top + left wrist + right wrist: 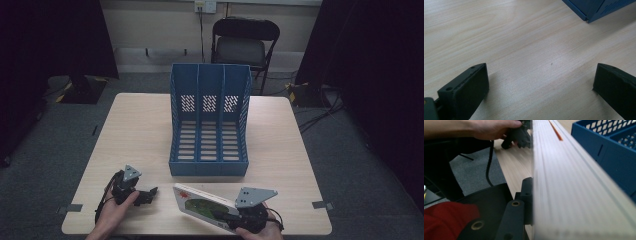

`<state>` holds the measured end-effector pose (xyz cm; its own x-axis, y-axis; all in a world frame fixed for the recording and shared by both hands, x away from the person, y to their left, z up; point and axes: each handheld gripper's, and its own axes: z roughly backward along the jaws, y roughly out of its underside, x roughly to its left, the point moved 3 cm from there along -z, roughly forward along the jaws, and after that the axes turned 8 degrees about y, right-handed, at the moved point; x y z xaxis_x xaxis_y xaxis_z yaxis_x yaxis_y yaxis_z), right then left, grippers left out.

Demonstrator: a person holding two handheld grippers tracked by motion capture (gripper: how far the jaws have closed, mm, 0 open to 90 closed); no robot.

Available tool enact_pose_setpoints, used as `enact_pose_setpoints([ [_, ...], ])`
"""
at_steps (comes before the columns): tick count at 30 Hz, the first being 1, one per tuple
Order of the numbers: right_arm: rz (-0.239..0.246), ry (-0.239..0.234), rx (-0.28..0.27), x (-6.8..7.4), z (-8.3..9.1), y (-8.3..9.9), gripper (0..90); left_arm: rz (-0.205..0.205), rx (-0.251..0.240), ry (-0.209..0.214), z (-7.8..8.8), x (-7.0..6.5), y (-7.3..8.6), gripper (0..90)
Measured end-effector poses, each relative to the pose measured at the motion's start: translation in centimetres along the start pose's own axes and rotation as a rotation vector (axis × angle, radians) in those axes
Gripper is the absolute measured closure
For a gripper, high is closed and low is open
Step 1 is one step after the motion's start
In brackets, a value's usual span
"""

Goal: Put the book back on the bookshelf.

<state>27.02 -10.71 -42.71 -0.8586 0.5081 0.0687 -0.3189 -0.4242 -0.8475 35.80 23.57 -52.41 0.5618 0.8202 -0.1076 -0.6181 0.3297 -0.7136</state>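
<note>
Near the table's front edge a book point(200, 202) with a white and green cover is held tilted, one edge up. My right gripper point(227, 216) is shut on its near end. In the right gripper view the book's pale page edge point(574, 182) runs away from me, with one black jaw pressed against its left side and the other jaw hidden behind it. My left gripper point(147, 194) rests low over the table to the book's left, apart from it. Its jaws stand wide open point(541, 92) with only bare wood between them.
A blue file rack point(209, 120) with three compartments stands mid-table, its open front facing me; its corner point(596, 7) lies ahead of the left gripper. The pale wooden table point(140, 130) is bare on both sides of the rack. A folding chair point(242, 45) stands beyond the far edge.
</note>
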Motion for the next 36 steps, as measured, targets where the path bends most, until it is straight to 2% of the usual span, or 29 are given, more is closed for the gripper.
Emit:
enact_pose_setpoints([
  [8,0.016,-0.028,-0.051,0.7,1.1,-2.0,76.5,-0.004,0.001,-0.002,0.0,0.0,0.0,0.0],
  [17,0.026,-0.017,-0.087,0.4,1.5,-3.8,76.5,-0.005,0.001,-0.002,0.0,0.0,0.0,0.0],
  [24,0.016,0.029,-0.133,-0.6,2.6,-5.1,76.5,-0.005,0.001,-0.002,0.0,0.0,0.0,0.0],
  [36,-0.021,0.137,-0.205,-2.9,5.2,-6.7,76.5,-0.004,0.005,0.000,0.0,0.0,0.0,0.0],
])
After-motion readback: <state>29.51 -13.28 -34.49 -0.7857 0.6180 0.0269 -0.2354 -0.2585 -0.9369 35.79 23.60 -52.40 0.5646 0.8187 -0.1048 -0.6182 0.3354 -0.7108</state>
